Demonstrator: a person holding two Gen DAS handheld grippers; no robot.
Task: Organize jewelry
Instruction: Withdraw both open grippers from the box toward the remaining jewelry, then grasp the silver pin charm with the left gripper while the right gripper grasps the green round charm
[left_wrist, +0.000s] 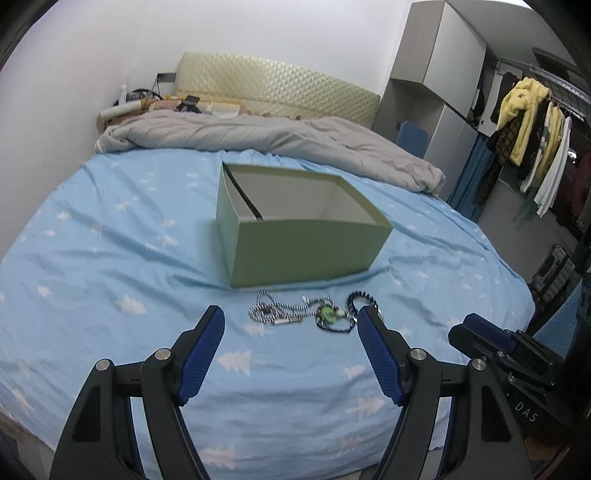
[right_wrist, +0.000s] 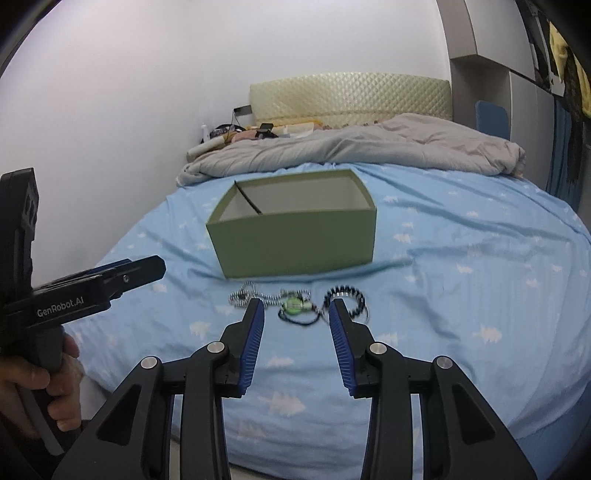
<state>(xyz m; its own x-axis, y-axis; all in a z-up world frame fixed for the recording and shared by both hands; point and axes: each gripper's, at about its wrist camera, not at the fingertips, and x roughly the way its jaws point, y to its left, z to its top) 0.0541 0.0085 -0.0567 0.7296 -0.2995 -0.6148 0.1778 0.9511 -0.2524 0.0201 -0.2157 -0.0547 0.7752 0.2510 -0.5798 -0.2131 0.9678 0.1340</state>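
Observation:
An open green box (left_wrist: 303, 247) (right_wrist: 295, 243) with a white inside stands on the blue bed sheet (left_wrist: 110, 258). Just in front of it lie a silver bead chain (left_wrist: 273, 312) (right_wrist: 245, 295), a green pendant on a dark cord (left_wrist: 328, 315) (right_wrist: 295, 306) and a dark bead bracelet (left_wrist: 360, 299) (right_wrist: 347, 295). My left gripper (left_wrist: 291, 321) is open and empty, just short of the jewelry. My right gripper (right_wrist: 297, 314) is open and empty, with its fingertips on either side of the green pendant. The right gripper also shows in the left wrist view (left_wrist: 476, 332).
A crumpled grey duvet (left_wrist: 280, 133) lies behind the box, before the padded headboard (left_wrist: 273, 85). A wardrobe (left_wrist: 436, 74) and a rail of hanging clothes (left_wrist: 532, 125) stand to the right. The bed edge runs close below both grippers.

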